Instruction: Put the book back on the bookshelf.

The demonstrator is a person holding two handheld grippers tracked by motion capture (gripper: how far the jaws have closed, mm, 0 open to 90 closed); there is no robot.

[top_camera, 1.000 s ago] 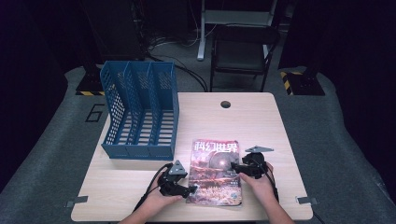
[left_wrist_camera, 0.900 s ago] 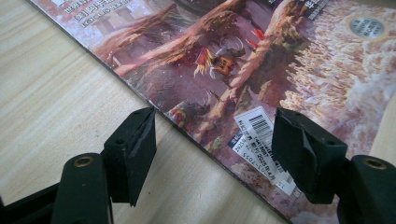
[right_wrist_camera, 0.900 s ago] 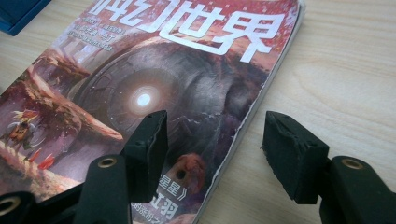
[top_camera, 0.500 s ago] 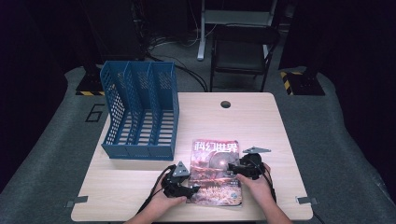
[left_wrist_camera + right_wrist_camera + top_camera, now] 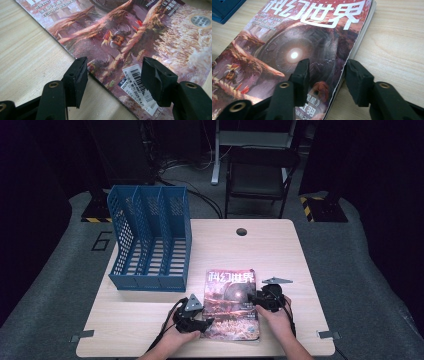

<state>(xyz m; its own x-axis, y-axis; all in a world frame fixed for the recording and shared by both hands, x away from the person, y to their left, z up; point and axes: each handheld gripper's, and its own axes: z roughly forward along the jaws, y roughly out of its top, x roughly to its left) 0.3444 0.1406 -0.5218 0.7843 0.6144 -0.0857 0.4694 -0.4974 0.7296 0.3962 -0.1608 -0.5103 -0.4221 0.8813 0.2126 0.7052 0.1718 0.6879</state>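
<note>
Since the earlier frames, both claws have just been closing, the right claw [image 5: 256, 299] more sharply, while the hands have barely shifted and the magazine [image 5: 231, 304] lies where it lay on the surface [image 5: 280, 250]. In the left gripper view, the left claw [image 5: 113, 75] straddles the magazine's near-left edge: 1 jaw sits on bare wood just outside the edge, the other hangs over the cover by the barcode label [image 5: 136, 83], with a clear gap between them, so the jaws stand apart and press on nothing. In the right gripper view, the right claw [image 5: 325, 75] straddles the magazine's opposite edge: 1 jaw rests over the dark cover art, the other on the wood just beside the page block, and the pads are not yet squeezing the pages. In the high view, the magazine lies flat between the 2 claws, cover up, its white title at the far end. The blue file rack [image 5: 150, 240] with 3 slots stands well beyond the left claw [image 5: 202, 322], apart from the magazine.
</note>
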